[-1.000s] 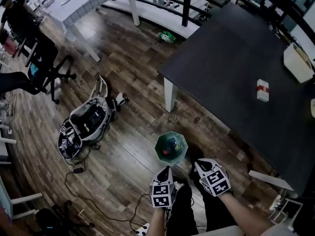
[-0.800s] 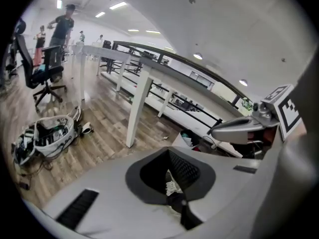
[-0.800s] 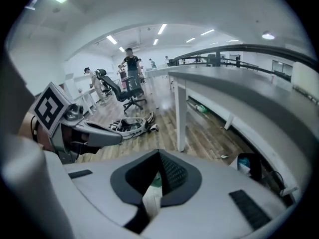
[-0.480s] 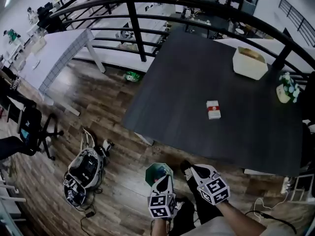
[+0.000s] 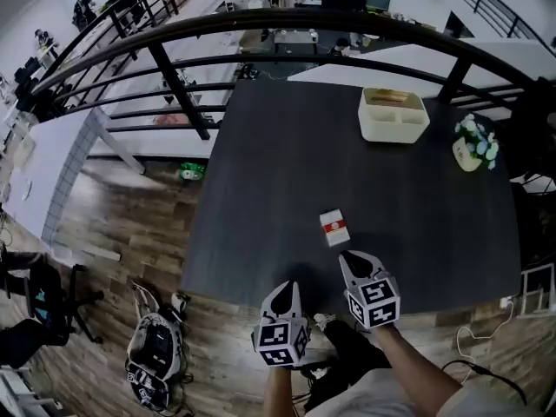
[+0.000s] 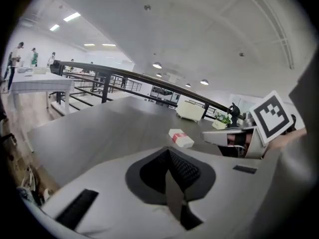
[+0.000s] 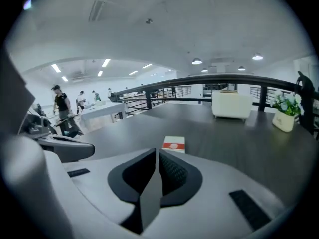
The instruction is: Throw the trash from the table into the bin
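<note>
A small white box with a red band (image 5: 334,228) lies on the dark table (image 5: 261,181), near its front edge. It also shows straight ahead in the left gripper view (image 6: 180,138) and in the right gripper view (image 7: 173,144). My right gripper (image 5: 350,256) is over the table's front edge, just short of the box. Its jaws have just been opening to a narrow slit, and nothing is between them (image 7: 157,152). My left gripper (image 5: 285,287) hangs at the table's edge, left of the right one, shut and empty (image 6: 168,151). The bin is out of view.
A cream container (image 5: 393,114) and a small flower pot (image 5: 473,143) stand at the table's far right. A black railing (image 5: 261,33) curves behind the table. A backpack (image 5: 152,359) lies on the wooden floor at lower left, and a green item (image 5: 191,171) lies by the table's left side.
The view has swung from the floor up to the table. Both grippers have risen from above the green bin to the table's front edge. The bin has dropped out of sight.
</note>
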